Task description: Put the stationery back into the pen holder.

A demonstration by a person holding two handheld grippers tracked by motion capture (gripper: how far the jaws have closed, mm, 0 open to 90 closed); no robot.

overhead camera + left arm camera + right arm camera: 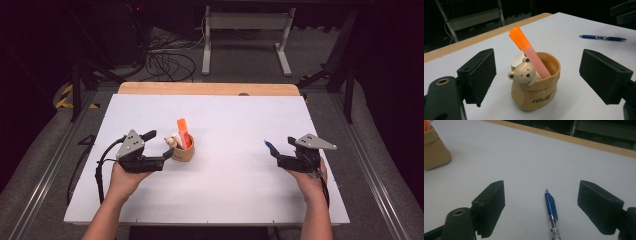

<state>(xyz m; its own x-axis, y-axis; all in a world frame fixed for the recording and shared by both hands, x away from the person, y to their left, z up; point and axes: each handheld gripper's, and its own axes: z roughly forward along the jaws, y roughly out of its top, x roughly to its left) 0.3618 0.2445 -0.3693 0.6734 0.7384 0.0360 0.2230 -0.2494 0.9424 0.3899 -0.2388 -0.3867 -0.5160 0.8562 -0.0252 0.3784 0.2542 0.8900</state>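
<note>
Right gripper view: right claw (541,202) wide open astride pen (551,212), nothing gripped, lined up for grab; left claw (537,75) open, bracing cup (536,87).

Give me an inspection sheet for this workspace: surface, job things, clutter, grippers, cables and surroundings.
Surface: white table top with a wooden strip along the far edge.
Job's things: blue pen lying flat on the white top; tan cup with a bear figure on its rim, holding an orange marker that leans in it.
Clutter: nothing seen.
Grippers: left gripper open, jaws either side of the cup, not touching; right gripper open, jaws either side of the pen, pads clear of it.
Cables: a black cable trails from the left gripper; loose cables on the floor beyond.
Surroundings: dark room, white frame legs behind the table.
</note>
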